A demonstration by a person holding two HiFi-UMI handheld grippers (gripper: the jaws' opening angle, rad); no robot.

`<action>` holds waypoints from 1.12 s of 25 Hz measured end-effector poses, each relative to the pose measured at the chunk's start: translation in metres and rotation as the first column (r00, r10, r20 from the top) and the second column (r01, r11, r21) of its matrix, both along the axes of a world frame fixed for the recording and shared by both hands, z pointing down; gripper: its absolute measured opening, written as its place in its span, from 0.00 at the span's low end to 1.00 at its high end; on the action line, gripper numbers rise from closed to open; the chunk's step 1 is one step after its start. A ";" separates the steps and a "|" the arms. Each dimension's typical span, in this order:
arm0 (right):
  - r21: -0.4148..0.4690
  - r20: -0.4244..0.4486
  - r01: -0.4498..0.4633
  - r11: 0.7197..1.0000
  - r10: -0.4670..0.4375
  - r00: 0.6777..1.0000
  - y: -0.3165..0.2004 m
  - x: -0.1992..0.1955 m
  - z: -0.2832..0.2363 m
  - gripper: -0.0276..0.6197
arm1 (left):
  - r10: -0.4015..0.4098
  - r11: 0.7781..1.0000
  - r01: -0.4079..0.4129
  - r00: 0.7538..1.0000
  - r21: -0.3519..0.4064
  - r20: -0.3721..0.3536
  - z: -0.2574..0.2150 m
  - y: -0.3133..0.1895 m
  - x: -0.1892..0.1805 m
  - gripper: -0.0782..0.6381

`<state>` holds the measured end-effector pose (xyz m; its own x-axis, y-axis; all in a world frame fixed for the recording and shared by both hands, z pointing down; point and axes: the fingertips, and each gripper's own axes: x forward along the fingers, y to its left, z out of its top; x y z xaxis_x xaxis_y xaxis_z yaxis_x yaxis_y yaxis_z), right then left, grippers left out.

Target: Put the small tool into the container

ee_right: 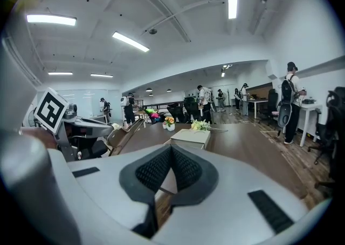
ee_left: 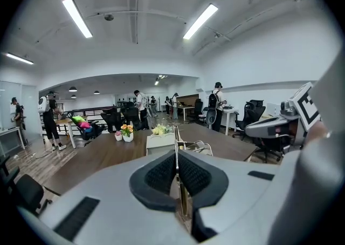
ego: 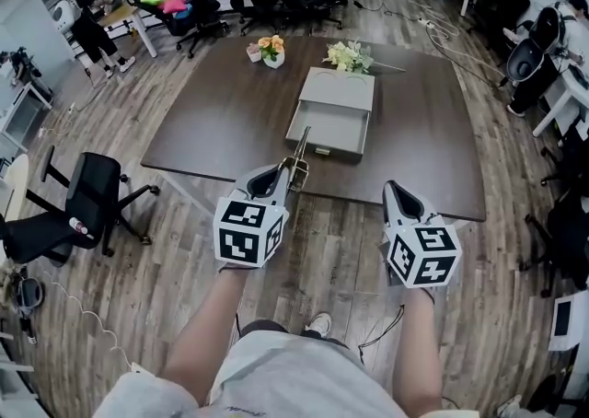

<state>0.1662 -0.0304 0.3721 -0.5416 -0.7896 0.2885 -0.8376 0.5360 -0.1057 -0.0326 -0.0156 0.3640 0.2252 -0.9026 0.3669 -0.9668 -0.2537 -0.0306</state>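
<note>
Small tool (ego: pixel 300 147): thin metal rod, clamped in the left gripper (ego: pixel 293 169), sticking out forward past the fingertips. In the left gripper view the rod (ee_left: pixel 176 155) runs straight up the seam between the two black ribbed pads (ee_left: pixel 160 174), both pads pressed on it. The tool hangs over the near edge of the table (ego: pixel 212 121), tip aimed at the open drawer (ego: pixel 327 151). Whether the tip touches the drawer front is not clear.

Container (ego: pixel 339 89): grey box with a flat top, roughly mid-table, a bit toward the far edge. Its drawer is pulled out toward the near edge, and the inside looks bare.

Right gripper (ego: pixel 391 188): jaws clenched together, nothing between them; in the right gripper view the pads (ee_right: pixel 186 169) meet at a closed seam. It sits over the floor just off the table's near edge, toward the near right corner, well apart from the tool.

Far edge of the table: small white pot of orange flowers (ego: pixel 271 50) on the left, and a pale yellow bouquet (ego: pixel 348 56) lying just behind the container. A black office chair (ego: pixel 87 195) stands on the wood floor beyond the table's left edge.
</note>
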 end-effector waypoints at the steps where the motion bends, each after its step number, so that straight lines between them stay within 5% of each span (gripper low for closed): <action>1: -0.001 0.001 0.002 1.000 -0.002 1.000 -0.002 0.002 0.000 0.05 | -0.002 1.000 0.002 1.000 -0.003 0.001 0.000 -0.002 0.001 0.11; 17: 0.003 -0.007 0.025 1.000 -0.025 1.000 -0.057 -0.017 0.008 0.05 | -0.015 1.000 0.016 1.000 -0.006 0.012 0.006 -0.051 -0.020 0.11; 28: -0.014 -0.026 0.001 1.000 -0.002 1.000 -0.130 -0.058 0.017 0.05 | 0.042 0.999 -0.042 0.999 -0.020 0.007 0.015 -0.132 -0.051 0.11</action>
<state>0.1084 -0.1599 0.3890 -0.5349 -0.7844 0.3140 -0.8393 0.5359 -0.0913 -0.0833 -0.1476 0.3793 0.2598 -0.8849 0.3866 -0.9550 -0.2947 -0.0328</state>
